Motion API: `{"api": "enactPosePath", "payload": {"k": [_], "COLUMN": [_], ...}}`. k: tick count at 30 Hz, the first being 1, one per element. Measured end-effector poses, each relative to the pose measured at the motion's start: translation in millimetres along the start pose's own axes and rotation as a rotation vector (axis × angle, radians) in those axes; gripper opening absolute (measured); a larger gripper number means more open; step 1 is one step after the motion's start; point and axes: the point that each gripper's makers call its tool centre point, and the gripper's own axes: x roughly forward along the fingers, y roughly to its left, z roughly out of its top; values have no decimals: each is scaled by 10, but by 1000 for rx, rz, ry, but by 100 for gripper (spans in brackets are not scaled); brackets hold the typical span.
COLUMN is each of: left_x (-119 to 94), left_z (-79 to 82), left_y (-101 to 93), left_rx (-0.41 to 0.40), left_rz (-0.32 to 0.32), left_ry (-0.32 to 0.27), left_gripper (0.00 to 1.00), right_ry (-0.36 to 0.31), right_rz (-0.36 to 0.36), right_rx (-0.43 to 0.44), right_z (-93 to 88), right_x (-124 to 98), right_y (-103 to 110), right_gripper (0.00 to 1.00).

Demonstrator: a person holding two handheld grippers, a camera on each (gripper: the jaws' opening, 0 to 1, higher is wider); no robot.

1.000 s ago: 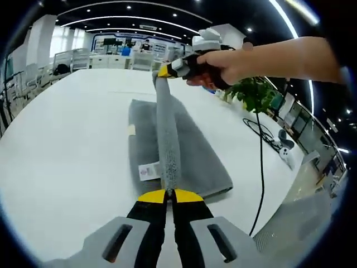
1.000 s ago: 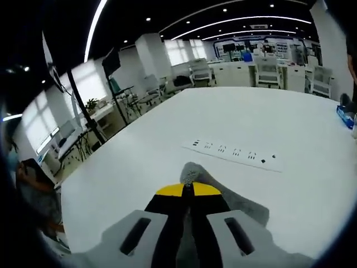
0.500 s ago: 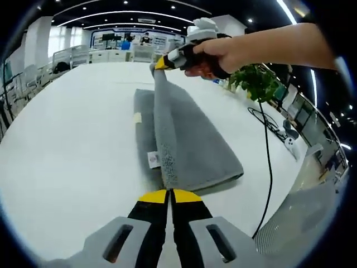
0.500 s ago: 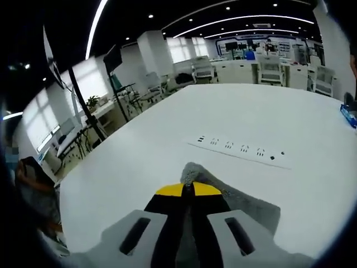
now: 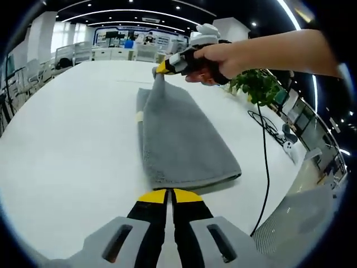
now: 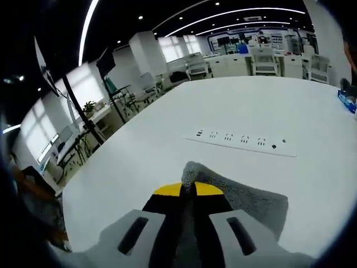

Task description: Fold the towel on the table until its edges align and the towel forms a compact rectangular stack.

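Observation:
The grey towel (image 5: 184,139) lies folded lengthwise on the white table (image 5: 72,145), a long flat rectangle running away from me. My left gripper (image 5: 169,193) is down at its near short edge, jaws shut with the towel's hem between the yellow tips. At the far end a hand holds my right gripper (image 5: 161,68) shut on the far corner, which is lifted slightly into a peak. In the right gripper view, that gripper (image 6: 188,187) pinches a tuft of the towel (image 6: 245,196) above its tips, with the rest spreading to the right.
A white power strip (image 6: 240,142) lies on the table beyond the right gripper. A potted plant (image 5: 257,89), a black cable (image 5: 261,162) and a white device (image 5: 288,149) sit along the table's right edge. A blue object (image 6: 347,101) lies at the far right. Office desks and chairs stand behind.
The towel layer held up as a ridge between the two grippers has come down over the lower layer, covering the white label. Both grippers have lowered toward the table.

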Motion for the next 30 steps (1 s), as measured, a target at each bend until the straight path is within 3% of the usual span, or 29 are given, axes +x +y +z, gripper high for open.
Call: {"api": "enactPosePath", "payload": {"k": [7,13,20,30], "left_x": [62,58,64,88], "left_z": [11,83,183,286], "left_y": [0,-72,-170,-106], "left_rx": [-8,-4,18,55], "left_rz": [-4,-11,-24,-15], "left_ry": [-1,-16,-36,-47], "left_gripper": [3,4,4,6], "right_ry": [-17,-24,-29,-17], "right_rz": [-4,-21,-57,-84], "right_rx": [-33,-23,-1,-12], "right_z": [47,76,53,-42], "right_x": [-37,-96,-283,-518], "right_y": [-10,-169,-337,-518], "right_gripper": [13,13,13,17]}}
